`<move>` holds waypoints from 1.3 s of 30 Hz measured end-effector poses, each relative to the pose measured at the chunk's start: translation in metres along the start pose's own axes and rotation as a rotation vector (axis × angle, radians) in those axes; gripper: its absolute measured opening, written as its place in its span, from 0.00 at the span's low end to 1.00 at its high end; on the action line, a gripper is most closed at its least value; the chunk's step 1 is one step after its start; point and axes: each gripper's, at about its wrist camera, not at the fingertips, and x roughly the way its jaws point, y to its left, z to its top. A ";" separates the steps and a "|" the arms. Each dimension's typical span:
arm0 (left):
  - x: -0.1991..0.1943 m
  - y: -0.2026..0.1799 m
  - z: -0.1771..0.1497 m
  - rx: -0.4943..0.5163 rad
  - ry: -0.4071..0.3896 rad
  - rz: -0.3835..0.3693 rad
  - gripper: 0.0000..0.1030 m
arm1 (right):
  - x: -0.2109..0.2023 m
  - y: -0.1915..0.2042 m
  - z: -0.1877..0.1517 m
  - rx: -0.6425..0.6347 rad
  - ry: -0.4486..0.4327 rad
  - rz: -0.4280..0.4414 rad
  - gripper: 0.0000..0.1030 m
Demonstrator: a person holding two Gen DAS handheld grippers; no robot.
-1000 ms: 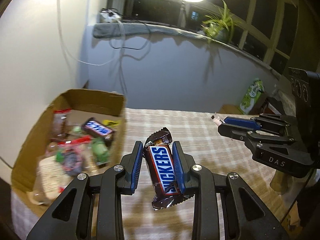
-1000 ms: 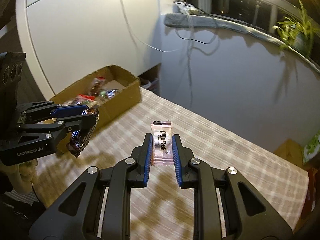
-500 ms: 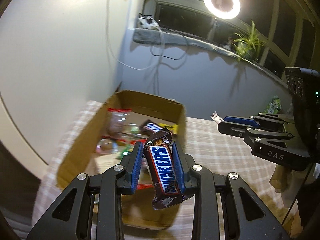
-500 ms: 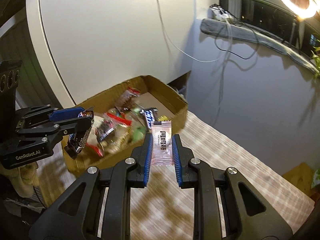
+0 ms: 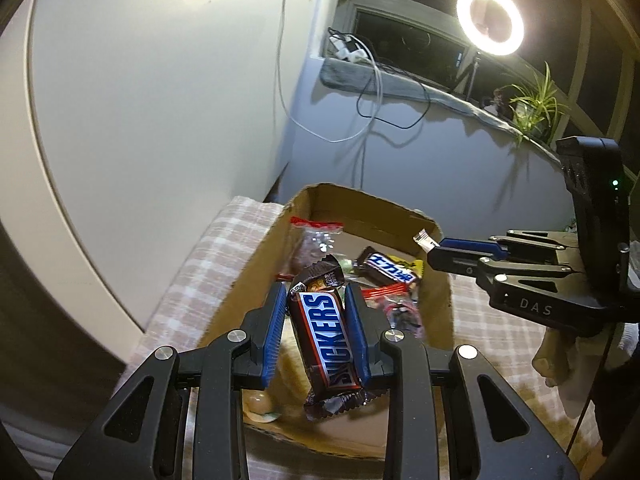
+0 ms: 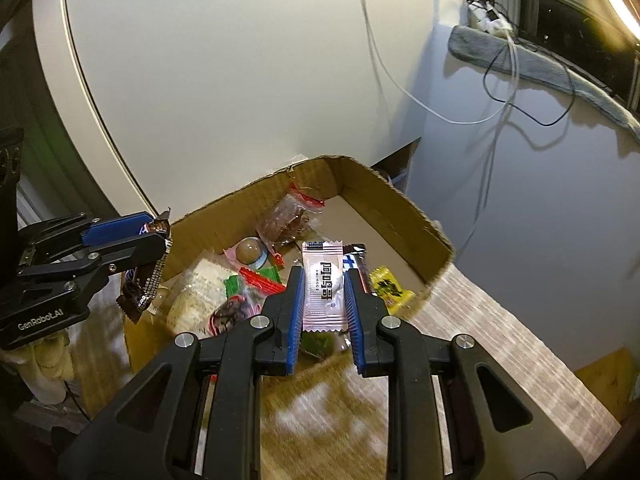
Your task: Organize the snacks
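The left claw [image 5: 316, 330] is clamped on a brown Snickers bar [image 5: 326, 330] above the open cardboard box [image 5: 402, 210] of mixed snacks, while the right claw [image 6: 324, 300] pinches a pale pink sachet [image 6: 323, 286] over the box's near right corner.

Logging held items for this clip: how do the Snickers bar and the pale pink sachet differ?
The Snickers bar is brown, thick and boldly lettered; the pink sachet is pale, flat and thin. The left gripper clamps the bar tilted; the right gripper holds the sachet upright. Both hang over the cardboard box.
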 end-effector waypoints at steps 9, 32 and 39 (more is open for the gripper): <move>0.006 0.007 0.001 -0.015 0.013 0.008 0.29 | 0.016 -0.002 0.004 0.001 0.020 0.002 0.20; 0.010 0.006 0.004 0.003 0.001 0.041 0.62 | 0.010 -0.017 0.003 0.053 -0.018 -0.053 0.85; 0.010 0.006 0.005 0.010 0.001 0.048 0.68 | 0.008 -0.017 0.001 0.054 -0.017 -0.049 0.86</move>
